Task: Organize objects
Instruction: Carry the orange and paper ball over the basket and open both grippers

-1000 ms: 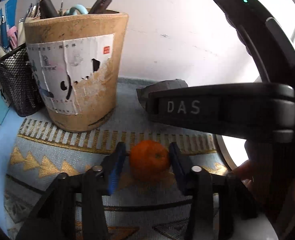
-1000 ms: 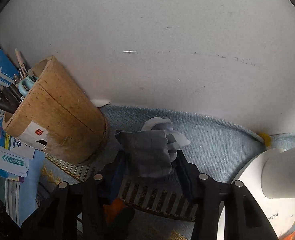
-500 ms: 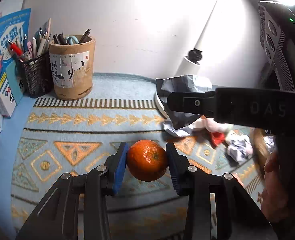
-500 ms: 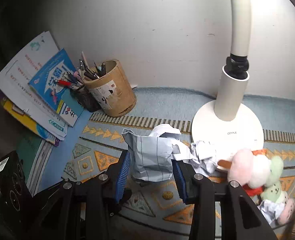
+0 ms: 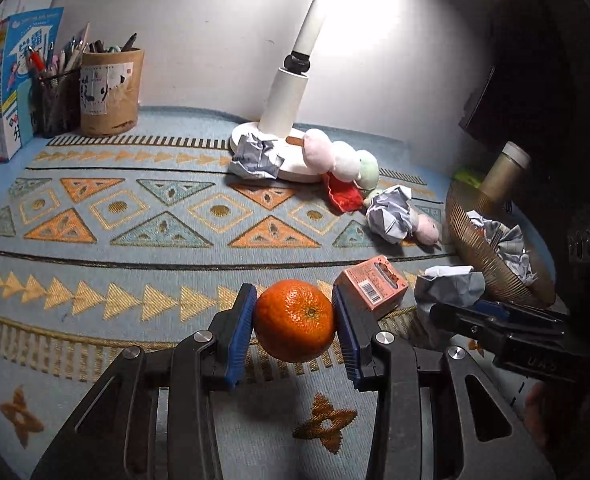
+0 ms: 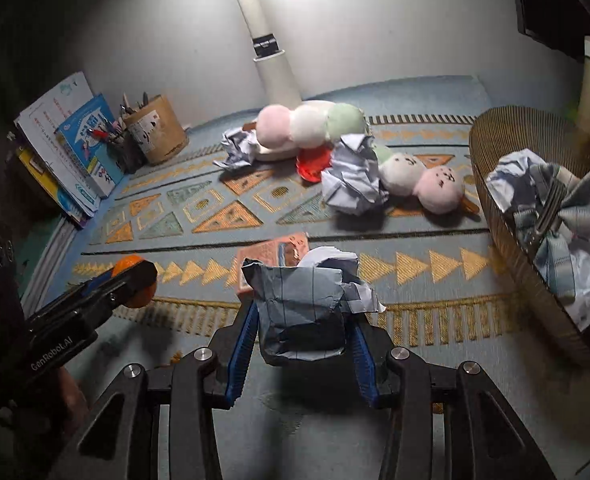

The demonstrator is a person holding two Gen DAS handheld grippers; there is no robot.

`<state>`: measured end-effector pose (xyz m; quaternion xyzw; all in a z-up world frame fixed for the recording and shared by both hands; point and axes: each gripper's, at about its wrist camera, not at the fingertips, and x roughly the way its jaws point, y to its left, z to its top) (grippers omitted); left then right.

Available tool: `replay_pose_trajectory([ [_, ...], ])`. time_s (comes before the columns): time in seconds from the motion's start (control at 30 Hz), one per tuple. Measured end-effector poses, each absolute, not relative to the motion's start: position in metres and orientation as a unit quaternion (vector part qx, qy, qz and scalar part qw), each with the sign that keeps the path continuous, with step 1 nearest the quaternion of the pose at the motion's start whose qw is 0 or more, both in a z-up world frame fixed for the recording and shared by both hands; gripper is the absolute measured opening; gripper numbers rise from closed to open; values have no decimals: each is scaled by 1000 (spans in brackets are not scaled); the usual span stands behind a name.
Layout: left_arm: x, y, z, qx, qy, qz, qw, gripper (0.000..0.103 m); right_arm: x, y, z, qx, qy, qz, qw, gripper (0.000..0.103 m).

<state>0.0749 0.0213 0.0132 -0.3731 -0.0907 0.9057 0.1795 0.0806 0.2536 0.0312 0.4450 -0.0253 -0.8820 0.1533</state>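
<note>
Two containers are seen at the back left of the patterned mat [image 5: 143,240]: a tan cylindrical pot [image 5: 109,92] filled with pens and scissors, and beside it a black mesh cup [image 5: 57,102] also crowded with pens. Booklets [image 5: 19,80] are propped against the wall just beyond them. At the right edge a ribbed woven basket [image 6: 507,232] is shown tilted, with crumpled paper [image 6: 567,216] and a strip of grey strap heaped inside; a gold-coloured bottle [image 5: 503,174] rises behind it.

An orange [image 5: 294,320] is clamped between the blue pads of the left gripper [image 5: 294,330], lifted clear of the mat, with both pads pressed to its sides. A crumpled wad of grey lined paper [image 6: 303,312] is gripped in the right gripper [image 6: 303,340], whose jaws have just been easing apart slightly while the wad is kept between the pads, raised above the mat and left of the basket.

Loose paper balls [image 5: 391,212] are left by the white lamp base [image 5: 295,160], among dango-shaped plush toys [image 6: 311,124]. A small pink carton [image 5: 371,284] lies just beyond the orange.
</note>
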Motion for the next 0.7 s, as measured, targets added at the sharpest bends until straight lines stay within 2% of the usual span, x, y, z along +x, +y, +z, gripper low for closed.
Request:
replay_pose_trajectory([
  [0.1, 81, 33, 10, -372, -63, 911, 166, 36, 86, 252, 27, 440, -13, -882, 165, 45],
  [0.13, 84, 36, 11, -365, -52, 915, 164, 36, 88, 254, 26, 439, -16, -882, 169, 52],
  [0.23, 83, 42, 9, -370, -35, 914, 162, 36, 90, 256, 18, 443, -24, -880, 169, 65],
  [0.43, 78, 29, 6, -379, -72, 909, 158, 36, 92, 252, 22, 441, -29, -879, 182, 65],
  [0.63, 79, 32, 6, -376, -66, 910, 160, 36, 85, 254, 21, 442, -65, -876, 182, 65],
  [0.67, 78, 32, 6, -376, -66, 910, 160, 36, 83, 254, 21, 443, -66, -876, 178, 63],
  [0.7, 78, 32, 6, -377, -67, 910, 160, 36, 83, 254, 20, 445, -65, -876, 176, 50],
])
